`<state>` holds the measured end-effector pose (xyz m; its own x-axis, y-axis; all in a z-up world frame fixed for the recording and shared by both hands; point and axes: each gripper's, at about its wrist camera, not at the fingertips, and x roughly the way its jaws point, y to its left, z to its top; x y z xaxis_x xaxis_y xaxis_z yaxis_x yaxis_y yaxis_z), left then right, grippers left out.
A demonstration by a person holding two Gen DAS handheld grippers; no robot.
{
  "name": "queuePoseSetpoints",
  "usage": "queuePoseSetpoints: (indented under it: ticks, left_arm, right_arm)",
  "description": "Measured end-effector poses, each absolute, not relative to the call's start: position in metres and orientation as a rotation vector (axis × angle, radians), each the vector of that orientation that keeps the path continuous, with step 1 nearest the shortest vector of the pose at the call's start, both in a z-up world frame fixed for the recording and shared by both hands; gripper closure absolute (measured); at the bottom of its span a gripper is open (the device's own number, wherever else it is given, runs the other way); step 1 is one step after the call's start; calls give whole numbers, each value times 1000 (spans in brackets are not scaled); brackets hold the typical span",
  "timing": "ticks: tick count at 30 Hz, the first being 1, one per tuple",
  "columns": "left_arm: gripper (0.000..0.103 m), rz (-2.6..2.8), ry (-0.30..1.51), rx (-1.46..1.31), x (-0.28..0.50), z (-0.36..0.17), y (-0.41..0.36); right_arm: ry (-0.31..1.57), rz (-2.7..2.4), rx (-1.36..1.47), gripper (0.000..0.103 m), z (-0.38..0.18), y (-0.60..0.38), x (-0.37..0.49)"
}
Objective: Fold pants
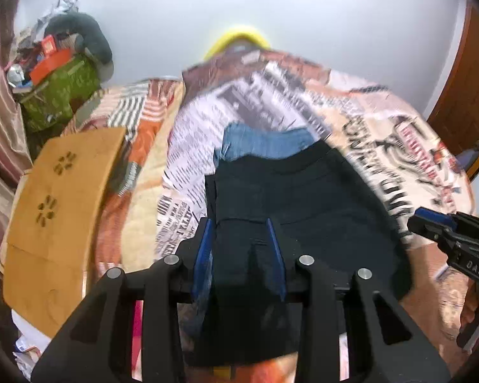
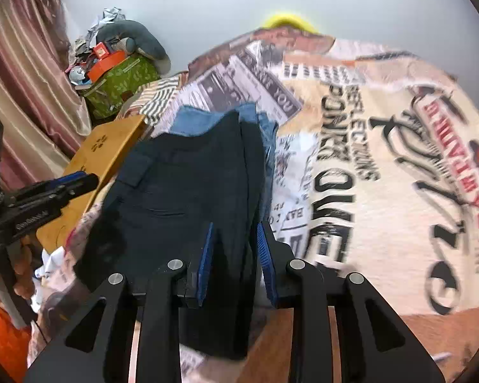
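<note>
The left gripper (image 1: 241, 249) has its jaws partly apart with a thick fold of the dark navy pants (image 1: 303, 204) bunched between the blue pads, which press against the cloth on both sides. The right gripper (image 2: 236, 255) grips the same way: its jaws stand partly apart and are clamped on the folded edge of the pants (image 2: 182, 185), the fabric filling the gap between the pads. Both frames are blurred.

The pants lie on the bed, over a bedspread (image 2: 351, 146) printed with newspaper-style lettering, and they overlap a blue denim garment (image 1: 262, 140) that shows at their far end. In the right wrist view the left gripper appears at the left edge, beside the pants; in the left wrist view the right gripper appears at the right edge.

A tan board with flower-shaped cut-outs (image 1: 57, 198) lies on the bed's left side, just beside the pants. Beyond it, near the curtain (image 2: 25, 73), a green patterned box (image 2: 121, 79) stands heaped with things: an orange box (image 2: 107, 62), crumpled paper and a grey stuffed shape (image 2: 140, 38) on top. A yellow object (image 1: 239, 36) shows past the bed's far end.
</note>
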<state>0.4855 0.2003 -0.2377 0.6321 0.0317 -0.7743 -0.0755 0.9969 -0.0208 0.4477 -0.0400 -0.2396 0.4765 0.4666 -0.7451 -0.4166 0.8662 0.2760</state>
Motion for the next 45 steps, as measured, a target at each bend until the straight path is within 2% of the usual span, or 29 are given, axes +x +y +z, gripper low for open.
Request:
queuePoseSetpoints:
  ticks: [10,16,23,32,34,35,36,40,42,43,45]
  left_arm:
    - [69,-38,620,-97,356,-95,166]
    - [69,-68,446,-65,257,-25,136]
    - [69,-30,314,-35,158,-2,110]
    - [65,18,238,-35,79,-11,84]
    - [59,36,234,-25,70,-14,81]
    - [45,43,231,-26,67,-15,81]
    - [35,45,221,-30,64,-17,81]
    - [22,49,198,-36,52,-20,81]
    - [8,64,188,-38,49,-21,82]
    - [5,70,183,-40,49,-21,82]
    - [2,84,169,-39,45,-22,83]
  right_arm:
    - [614,628,27,78,-92,-67,331]
    - [429,684,43,78,-28,-83,240]
    - [281,736,56,78,8,-99,143]
    - [199,726,25,77,5,-98,75]
    - [201,717,25,65,2,-97,70]
    - [197,709,33,49,1,-97,66]
    - [183,690,43,38,0,-98,62]
    - [163,643,57,21,0,-100,55]
    - [161,627,66,14,-1,-103,54]
    - [162,615,63,12,-2,-104,52]
    - [159,592,59,0,-3,-106,51]
